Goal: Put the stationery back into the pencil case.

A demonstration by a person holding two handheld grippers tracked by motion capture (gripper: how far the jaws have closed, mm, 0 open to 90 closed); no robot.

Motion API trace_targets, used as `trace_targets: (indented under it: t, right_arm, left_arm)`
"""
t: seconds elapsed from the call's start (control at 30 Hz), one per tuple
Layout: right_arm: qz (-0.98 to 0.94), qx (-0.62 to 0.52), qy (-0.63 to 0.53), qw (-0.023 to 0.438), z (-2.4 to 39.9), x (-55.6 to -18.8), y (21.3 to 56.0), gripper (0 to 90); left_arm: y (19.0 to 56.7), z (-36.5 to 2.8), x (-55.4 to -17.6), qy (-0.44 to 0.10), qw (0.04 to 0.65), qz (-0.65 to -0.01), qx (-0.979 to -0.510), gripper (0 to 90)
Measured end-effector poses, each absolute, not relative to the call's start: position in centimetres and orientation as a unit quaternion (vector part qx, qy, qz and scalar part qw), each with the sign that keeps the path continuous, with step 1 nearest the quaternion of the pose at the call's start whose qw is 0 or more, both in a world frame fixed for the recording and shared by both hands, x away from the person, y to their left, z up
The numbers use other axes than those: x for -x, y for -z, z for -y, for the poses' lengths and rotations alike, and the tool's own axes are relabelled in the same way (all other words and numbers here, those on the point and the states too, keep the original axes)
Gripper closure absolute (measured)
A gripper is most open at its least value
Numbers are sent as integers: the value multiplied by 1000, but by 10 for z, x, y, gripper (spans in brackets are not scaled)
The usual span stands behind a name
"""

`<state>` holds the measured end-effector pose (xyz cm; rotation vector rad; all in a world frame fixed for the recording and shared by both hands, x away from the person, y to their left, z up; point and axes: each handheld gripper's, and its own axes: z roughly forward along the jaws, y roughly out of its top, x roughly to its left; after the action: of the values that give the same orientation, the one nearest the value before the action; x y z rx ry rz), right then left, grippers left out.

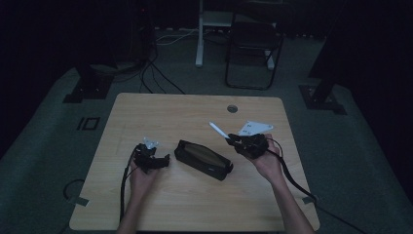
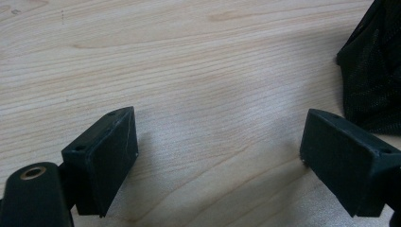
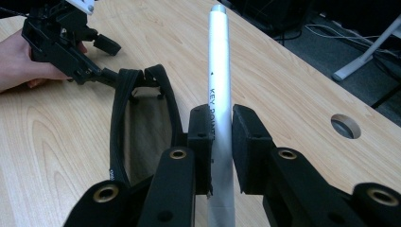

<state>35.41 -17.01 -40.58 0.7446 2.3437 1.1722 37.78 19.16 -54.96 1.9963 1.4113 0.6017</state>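
Above the table [image 1: 146, 112], the right gripper [image 3: 221, 137] is clamping a white pen [image 3: 219, 71] between its pads (barrel pointing past the open black pouch [image 1: 202, 159]), while the left gripper [image 1: 163, 160], jaws spread wide and holding nothing, is sitting just beside the pouch's left end.

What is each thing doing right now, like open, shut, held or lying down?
Pencil case: lying on the table, mouth open.
White pen: clamped in the right gripper, above the case.
Right gripper: shut on the pen.
Left gripper: jaws open, nothing between them.
White paper: lying flat.
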Motion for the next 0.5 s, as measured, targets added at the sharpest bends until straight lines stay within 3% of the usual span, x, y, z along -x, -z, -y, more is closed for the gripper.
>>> trace_targets:
  t: [0.5]
  right_arm:
    - [-848,-253,-424,192,155,-356,409,790]
  left_arm:
    - [549,-192,-378,-227,306,-533,-755,124]
